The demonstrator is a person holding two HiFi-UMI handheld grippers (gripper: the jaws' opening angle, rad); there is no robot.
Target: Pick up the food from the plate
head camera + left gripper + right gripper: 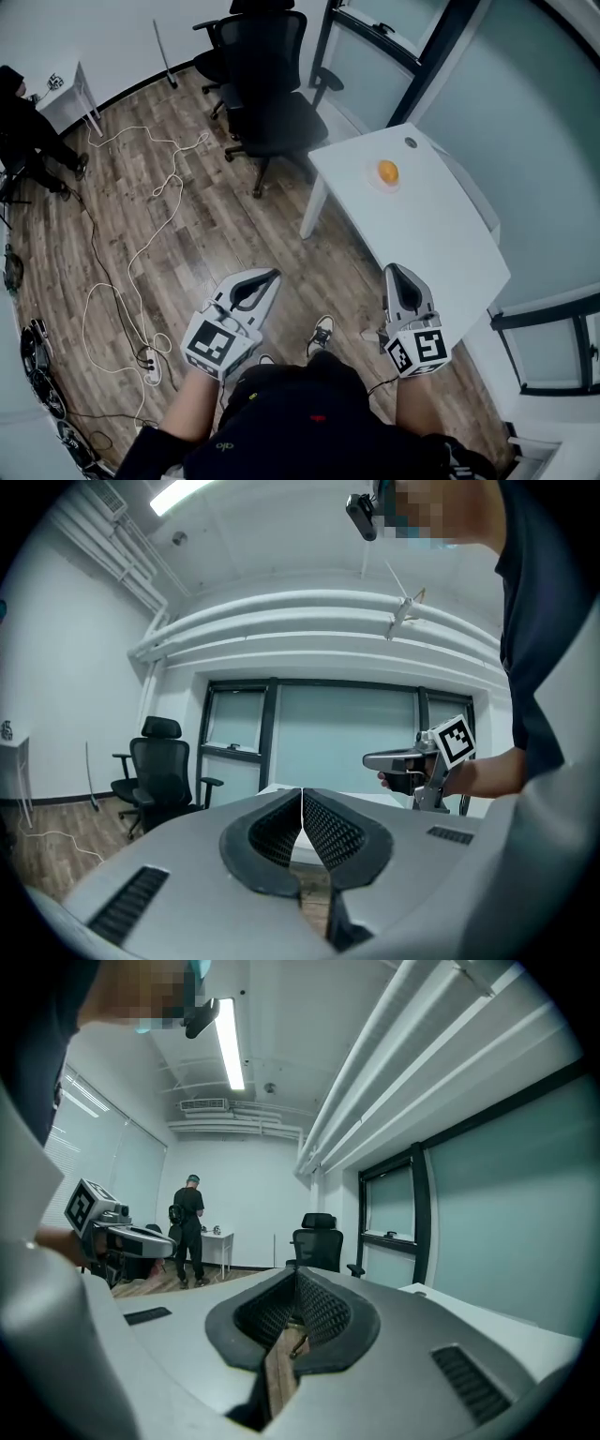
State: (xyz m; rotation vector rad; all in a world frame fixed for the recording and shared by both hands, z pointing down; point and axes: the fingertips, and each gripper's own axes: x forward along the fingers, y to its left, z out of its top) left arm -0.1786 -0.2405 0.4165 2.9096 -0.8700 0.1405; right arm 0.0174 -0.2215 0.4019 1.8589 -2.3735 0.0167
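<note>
Near the far edge of the table [441,244], the round orange food [387,172] was seen on the plate [371,175] and judged light, smooth and best pinched across its middle, while the left gripper [272,274] and the right gripper [394,269] were held closed and empty.

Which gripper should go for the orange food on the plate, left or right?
Right. The right gripper sits at the white table's near edge, in line with the orange food on its plate; the left gripper hangs over the floor, farther off. Both are shut and empty.
</note>
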